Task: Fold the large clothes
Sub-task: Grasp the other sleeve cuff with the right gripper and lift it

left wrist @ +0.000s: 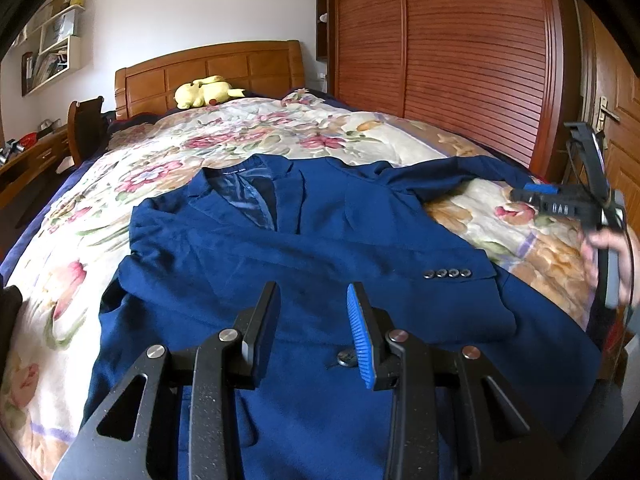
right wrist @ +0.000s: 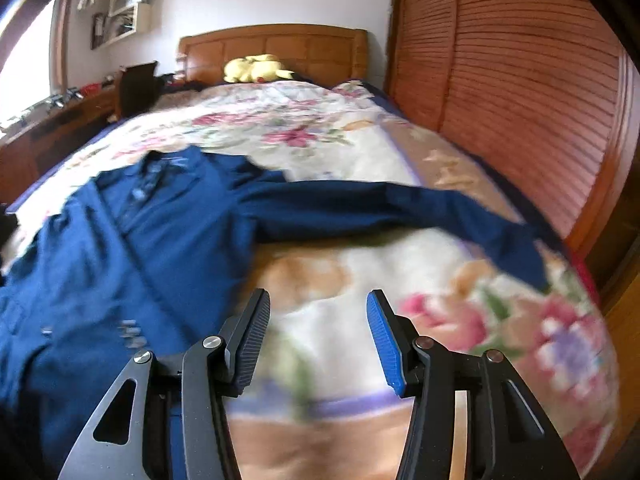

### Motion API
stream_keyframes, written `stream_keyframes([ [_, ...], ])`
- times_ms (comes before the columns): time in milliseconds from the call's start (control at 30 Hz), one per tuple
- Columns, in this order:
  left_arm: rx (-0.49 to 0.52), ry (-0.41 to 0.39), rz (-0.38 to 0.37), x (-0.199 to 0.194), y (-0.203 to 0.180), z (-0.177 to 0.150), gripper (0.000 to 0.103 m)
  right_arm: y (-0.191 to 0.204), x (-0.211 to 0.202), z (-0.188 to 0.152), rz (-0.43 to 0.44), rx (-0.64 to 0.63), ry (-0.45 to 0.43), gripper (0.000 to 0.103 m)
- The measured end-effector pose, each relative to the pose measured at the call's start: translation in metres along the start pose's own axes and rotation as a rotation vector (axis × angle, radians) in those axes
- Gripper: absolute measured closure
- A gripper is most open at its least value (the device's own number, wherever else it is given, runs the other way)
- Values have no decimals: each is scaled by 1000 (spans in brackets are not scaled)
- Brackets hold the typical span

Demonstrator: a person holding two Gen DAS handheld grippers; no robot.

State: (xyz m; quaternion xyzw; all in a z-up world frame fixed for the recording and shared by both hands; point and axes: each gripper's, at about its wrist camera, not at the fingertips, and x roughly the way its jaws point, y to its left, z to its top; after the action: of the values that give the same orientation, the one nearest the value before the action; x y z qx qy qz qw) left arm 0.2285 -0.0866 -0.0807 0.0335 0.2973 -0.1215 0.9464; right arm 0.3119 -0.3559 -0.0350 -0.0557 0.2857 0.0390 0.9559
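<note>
One sleeve (left wrist: 304, 256) lies folded across the jacket (left wrist: 320, 420) under my left gripper (left wrist: 314, 334); the other sleeve (right wrist: 400, 208), ahead of my right gripper (right wrist: 319, 338), seemingly remains. Both grippers are apart, empty.

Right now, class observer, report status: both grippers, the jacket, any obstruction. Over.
Left gripper open, empty, over blue jacket. Right gripper open, empty, over floral bedspread. One sleeve stretched out unfolded. Nothing in the way.

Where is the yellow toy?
In both views the yellow toy lies at the far end of the bed, against the wooden headboard, beyond the blue jacket.
</note>
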Motion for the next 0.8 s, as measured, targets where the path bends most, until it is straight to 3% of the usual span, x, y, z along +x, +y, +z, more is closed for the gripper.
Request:
stream_keyframes([
  [167, 5, 11, -1, 3, -3, -1, 67, -69, 10, 21, -100, 56, 15, 41],
  [367, 0, 29, 8, 6, 1, -3, 67, -130, 40, 37, -239, 77, 83, 40],
  [800, 6, 51, -8, 17, 2, -1, 67, -183, 114, 42, -255, 262, 198, 40],
])
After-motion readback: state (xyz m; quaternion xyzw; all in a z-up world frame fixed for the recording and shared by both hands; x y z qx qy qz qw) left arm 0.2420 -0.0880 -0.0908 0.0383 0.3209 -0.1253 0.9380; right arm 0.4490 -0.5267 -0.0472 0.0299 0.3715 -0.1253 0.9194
